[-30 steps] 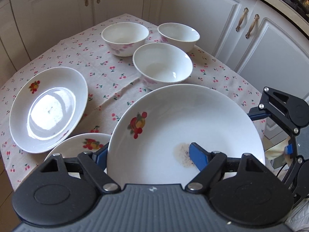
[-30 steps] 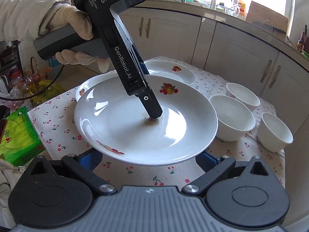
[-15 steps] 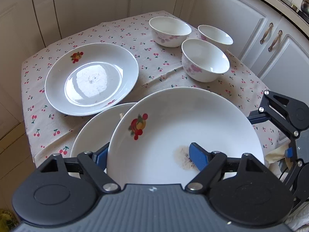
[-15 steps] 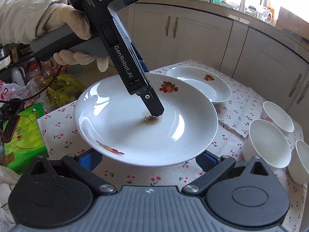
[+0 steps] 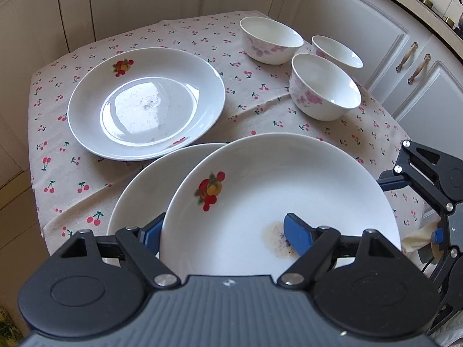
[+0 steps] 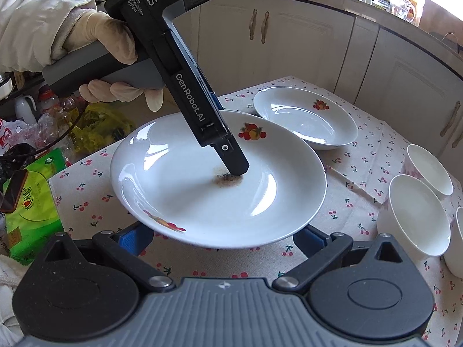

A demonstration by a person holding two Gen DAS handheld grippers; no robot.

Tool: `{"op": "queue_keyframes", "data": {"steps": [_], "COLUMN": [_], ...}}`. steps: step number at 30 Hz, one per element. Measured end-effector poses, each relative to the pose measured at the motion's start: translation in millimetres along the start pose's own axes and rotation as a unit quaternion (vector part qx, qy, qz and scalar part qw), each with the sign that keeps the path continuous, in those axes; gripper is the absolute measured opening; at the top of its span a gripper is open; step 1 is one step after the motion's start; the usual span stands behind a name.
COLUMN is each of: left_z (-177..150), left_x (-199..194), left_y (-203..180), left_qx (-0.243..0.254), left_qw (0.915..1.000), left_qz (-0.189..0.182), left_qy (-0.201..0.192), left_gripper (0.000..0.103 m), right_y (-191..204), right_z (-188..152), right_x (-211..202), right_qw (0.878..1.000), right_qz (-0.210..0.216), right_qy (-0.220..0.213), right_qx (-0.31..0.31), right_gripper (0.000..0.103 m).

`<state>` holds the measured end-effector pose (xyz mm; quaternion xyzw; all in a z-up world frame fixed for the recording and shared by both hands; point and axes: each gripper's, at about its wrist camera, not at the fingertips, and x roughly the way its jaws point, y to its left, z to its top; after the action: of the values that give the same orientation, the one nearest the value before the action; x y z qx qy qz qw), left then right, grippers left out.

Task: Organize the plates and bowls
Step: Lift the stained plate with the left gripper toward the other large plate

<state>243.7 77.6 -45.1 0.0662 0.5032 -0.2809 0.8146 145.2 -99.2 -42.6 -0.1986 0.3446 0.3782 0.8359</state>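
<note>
Left gripper (image 5: 228, 235) pinches glossy round white plate (image 5: 277, 199), raised over near plate (image 5: 139, 190) on cherry-print cloth (image 5: 173, 31). Right gripper (image 6: 222, 238) spread beneath its rim. Three bowls (image 5: 325, 86) far right.

Our left gripper (image 6: 235, 170): black housing, white "DAS" and "GenRobot.AI" lettering, grey handle, small silver screw.
Our finger pads (image 5: 298, 237): blue.
Our right gripper (image 6: 222, 240): black linkage arms, silver pivot screws, ribbed grey body.
Our hand (image 6: 110, 55): cream glove, padded off-white sleeve.
Our cable (image 6: 62, 138): thin, black.
</note>
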Motion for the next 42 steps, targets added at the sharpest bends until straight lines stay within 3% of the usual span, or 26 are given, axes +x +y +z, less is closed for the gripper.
{"op": "queue_keyframes", "data": {"steps": [17, 42], "left_z": [2.9, 7.7], "left_x": [7.9, -1.3], "left_y": [13.7, 17.0], "left_qx": [-0.027, -0.024], "left_qw": [0.9995, 0.9995], "left_qz": [-0.018, 0.019], "left_qy": [0.0, -0.012], "left_gripper": [0.084, 0.083], "right_y": [10.4, 12.1], "right_z": [15.5, 20.4], "right_x": [2.6, 4.2], "right_qw": [0.999, 0.999], "right_qz": [-0.016, -0.01], "right_qy": [0.038, 0.038], "right_qx": [0.009, 0.016], "right_gripper": [0.103, 0.103]}}
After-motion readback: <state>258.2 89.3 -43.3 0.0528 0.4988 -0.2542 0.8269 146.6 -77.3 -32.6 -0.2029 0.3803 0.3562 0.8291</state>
